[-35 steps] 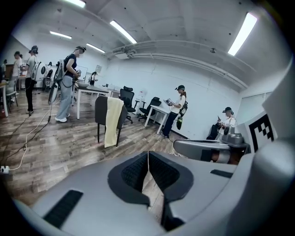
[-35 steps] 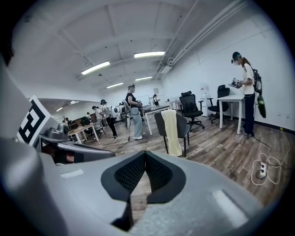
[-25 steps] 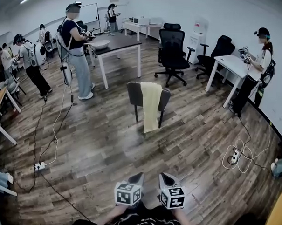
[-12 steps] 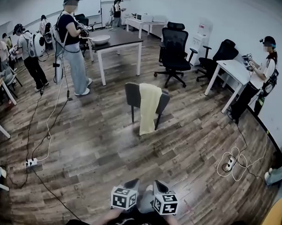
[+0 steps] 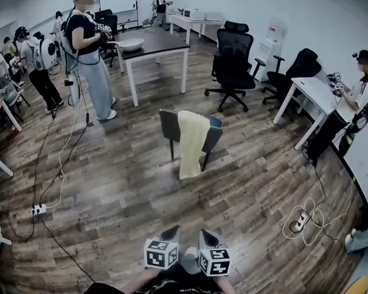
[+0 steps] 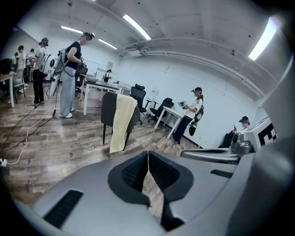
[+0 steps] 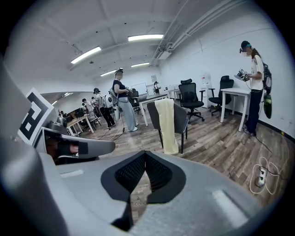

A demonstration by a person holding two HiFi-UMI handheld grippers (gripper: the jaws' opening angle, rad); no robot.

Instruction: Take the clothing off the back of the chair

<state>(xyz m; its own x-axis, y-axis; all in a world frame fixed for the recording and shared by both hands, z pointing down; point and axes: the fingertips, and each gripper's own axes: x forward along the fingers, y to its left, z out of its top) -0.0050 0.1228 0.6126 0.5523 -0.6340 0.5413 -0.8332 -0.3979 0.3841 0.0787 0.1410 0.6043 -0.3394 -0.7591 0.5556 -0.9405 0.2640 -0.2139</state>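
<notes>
Head view: limp yellow clothing (image 5: 191,143) drapes dark chair (image 5: 167,125); fingers (image 6: 131,173) of left gripper (image 5: 172,230) and right gripper (image 5: 204,234) pressed together.

Low, side by side
Left gripper (image 5: 172,233) and right gripper (image 5: 205,236) tilt forward and down, each with jaws pressed together

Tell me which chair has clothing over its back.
The grey four-legged chair mid-floor, with the pale yellow garment over its backrest; the black office chairs behind are bare.

Bare floor (image 5: 139,202) is left open up to the chair (image 5: 166,125); a cable (image 5: 62,168) is strung at left, a power strip (image 5: 300,224) at right.
</notes>
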